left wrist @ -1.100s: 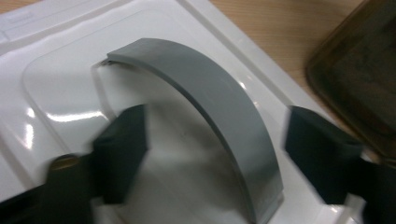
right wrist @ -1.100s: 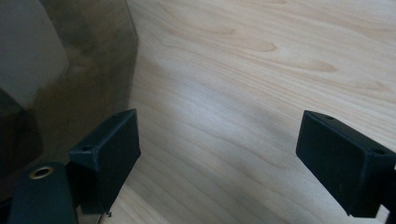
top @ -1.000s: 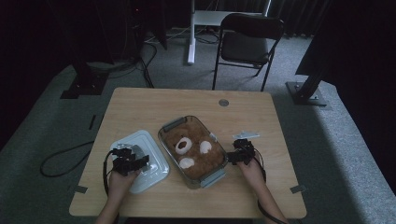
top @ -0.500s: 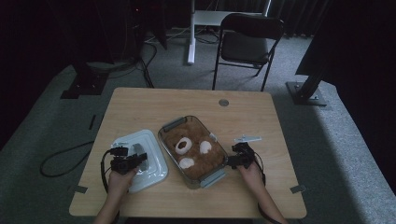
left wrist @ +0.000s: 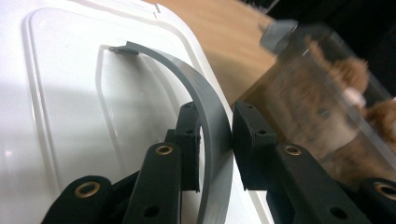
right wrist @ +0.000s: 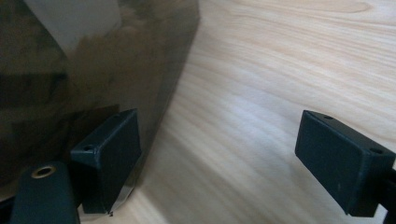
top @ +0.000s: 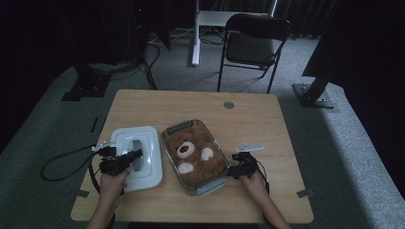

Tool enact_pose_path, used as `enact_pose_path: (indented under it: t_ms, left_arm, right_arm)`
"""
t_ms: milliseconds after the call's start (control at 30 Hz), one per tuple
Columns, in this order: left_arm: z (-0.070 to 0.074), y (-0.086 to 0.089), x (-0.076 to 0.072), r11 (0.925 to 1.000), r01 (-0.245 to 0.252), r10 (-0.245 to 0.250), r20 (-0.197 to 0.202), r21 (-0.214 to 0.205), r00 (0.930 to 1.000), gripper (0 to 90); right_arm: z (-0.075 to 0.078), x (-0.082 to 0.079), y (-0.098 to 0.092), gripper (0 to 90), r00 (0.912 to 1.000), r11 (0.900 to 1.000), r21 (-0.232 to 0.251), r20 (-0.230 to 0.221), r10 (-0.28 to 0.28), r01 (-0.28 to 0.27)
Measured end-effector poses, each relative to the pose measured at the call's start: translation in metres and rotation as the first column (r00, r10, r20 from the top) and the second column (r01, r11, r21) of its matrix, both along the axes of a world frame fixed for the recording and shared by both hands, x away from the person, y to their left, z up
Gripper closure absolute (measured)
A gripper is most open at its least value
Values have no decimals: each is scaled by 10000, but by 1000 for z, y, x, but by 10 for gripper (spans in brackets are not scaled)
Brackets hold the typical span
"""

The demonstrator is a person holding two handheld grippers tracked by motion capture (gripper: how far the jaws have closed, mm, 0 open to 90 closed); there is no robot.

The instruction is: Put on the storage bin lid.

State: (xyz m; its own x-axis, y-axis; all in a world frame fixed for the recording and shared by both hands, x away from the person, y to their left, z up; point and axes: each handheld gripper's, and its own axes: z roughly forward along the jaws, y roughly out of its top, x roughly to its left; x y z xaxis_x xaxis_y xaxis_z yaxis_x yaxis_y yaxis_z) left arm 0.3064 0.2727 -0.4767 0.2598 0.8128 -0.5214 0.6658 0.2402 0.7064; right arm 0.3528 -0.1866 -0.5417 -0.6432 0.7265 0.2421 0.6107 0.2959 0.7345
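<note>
A white lid with a grey arched handle lies at the table's front left. My left gripper has just been closing and its pads press the handle between them; the gripper reaches over the lid. To the right stands a clear container with a brown teddy bear inside. My right gripper is open at the container's front right corner. Its left pad rests against the smoky wall, the other over bare wood, with the gripper holding nothing.
The wooden table has free room behind and right of the container. A round grommet sits near the far edge. A dark chair stands beyond the table. A black cable trails off the left edge.
The left gripper's jaws closed on the lid's grey handle and the hand rose slightly. The right hand stayed beside the container.
</note>
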Motion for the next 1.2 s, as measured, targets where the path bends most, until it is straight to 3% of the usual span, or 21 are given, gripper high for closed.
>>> enact_pose_path:
  t_ms: [233, 333, 467, 567, 667, 767, 900, 1067, 1200]
  left_arm:
    - [39, 7, -19, 9991, -112, 153, 1041, -404, 9944, 768]
    - [53, 5, -25, 9963, 317, -211, 1308, -799, 9912, 768]
    - [71, -3, -31, 9928, 845, -687, 1741, -853, 9823, 768]
    - [80, -8, -34, 9859, 1256, -1022, 1962, -1107, 9752, 767]
    - [86, -13, -35, 9802, 1546, -1265, 2098, -1234, 9695, 768]
    - [89, -20, -35, 9673, 1946, -1588, 2102, -1625, 9647, 768]
    - [90, -36, -35, 9631, 2254, -1915, 2137, -1471, 9579, 768]
    - [85, -54, -32, 9434, 2817, -2480, 1920, -1750, 9496, 768]
    - [80, -68, -31, 9376, 3037, -2737, 1794, -1694, 9449, 768]
  right_arm:
    - [-1, -10, 14, 136, 9994, 9995, -7, 146, 305, -305]
    - [-2, -13, 21, 136, 9984, 9986, 16, 153, 535, -536]
    - [-3, -16, 31, 136, 9963, 9965, -133, 202, 833, -831]
    - [-1, -19, 37, 136, 9947, 9952, -136, 324, 973, -969]
    - [-1, -20, 41, 136, 9937, 9945, -121, 388, 1049, -1045]
    - [-1, -22, 47, 135, 9923, 9931, -144, 410, 1167, -1162]
    - [0, -23, 54, 135, 9904, 9913, -264, 470, 1302, -1290]
    - [0, -27, 63, 131, 9875, 9897, -368, 710, 1409, -1385]
    - [0, -29, 69, 127, 9858, 9890, -431, 860, 1446, -1413]
